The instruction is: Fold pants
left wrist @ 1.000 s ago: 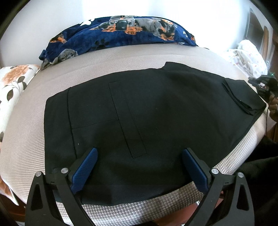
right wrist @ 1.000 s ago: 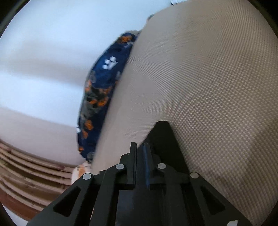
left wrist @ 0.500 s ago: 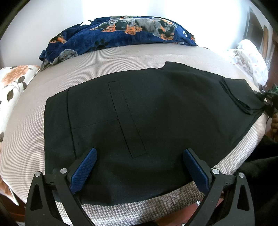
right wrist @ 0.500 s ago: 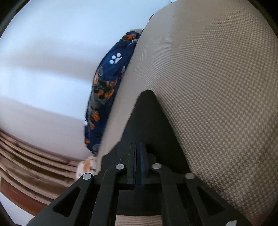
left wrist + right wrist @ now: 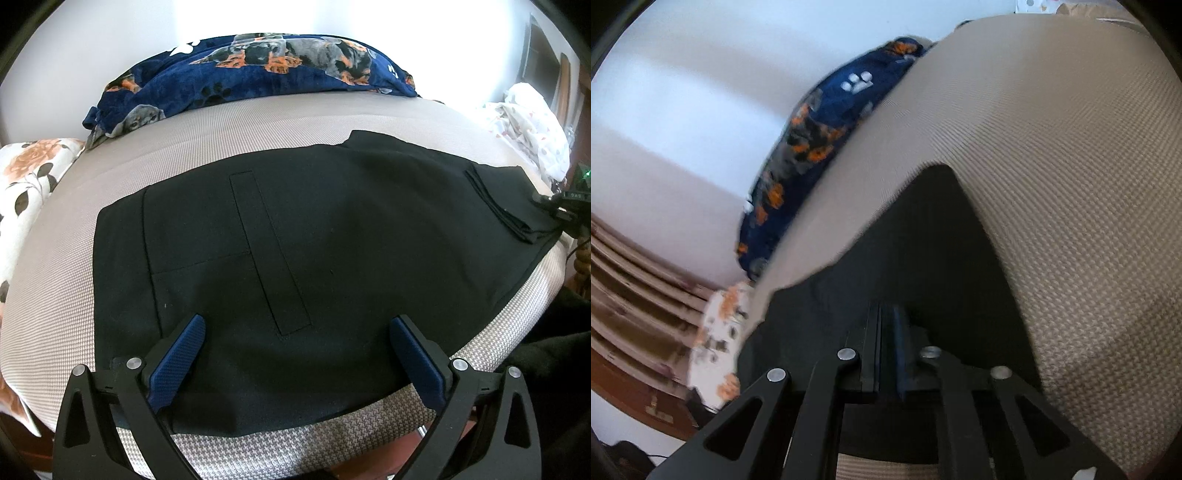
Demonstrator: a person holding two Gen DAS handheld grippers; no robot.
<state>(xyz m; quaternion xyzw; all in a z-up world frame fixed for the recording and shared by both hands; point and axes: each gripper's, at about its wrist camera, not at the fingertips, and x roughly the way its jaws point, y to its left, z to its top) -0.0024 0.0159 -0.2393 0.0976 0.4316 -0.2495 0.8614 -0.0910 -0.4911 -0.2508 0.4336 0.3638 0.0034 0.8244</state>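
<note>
Left gripper (image 5: pixel 293 334): black angular frame w/ triangular cut-outs, two silver round screws per side, fingers (image 5: pixel 180 360) faced w/ dark blue ribbed pads. Right gripper (image 5: pixel 891 325): same black frame — four silver screws in a row across the arms, triangular cut-outs lower down, a thin blue pad edge showing between stacked black plates. No skin or sleeve clearly visible in either view.
</note>
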